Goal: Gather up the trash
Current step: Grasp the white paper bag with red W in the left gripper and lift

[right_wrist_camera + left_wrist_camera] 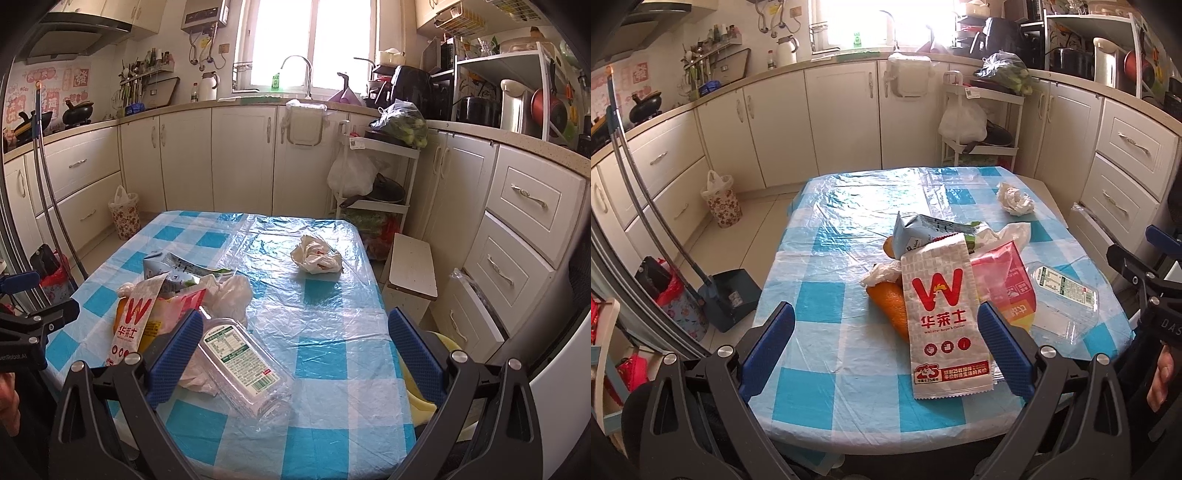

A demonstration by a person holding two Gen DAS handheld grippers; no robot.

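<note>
Two hand-held grippers, left [886, 347] and right [295, 354], spread wide, level above table [332, 354]

One paper bag [942, 317], one carton [916, 232], two tissue wads [1015, 199].

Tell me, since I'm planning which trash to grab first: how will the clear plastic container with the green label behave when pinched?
The clear plastic container looks thin-walled and empty, so probably light, and likely to buckle under the fingers. It lies flat on the glossy plastic table cover, so it may slide rather than lift cleanly.
</note>
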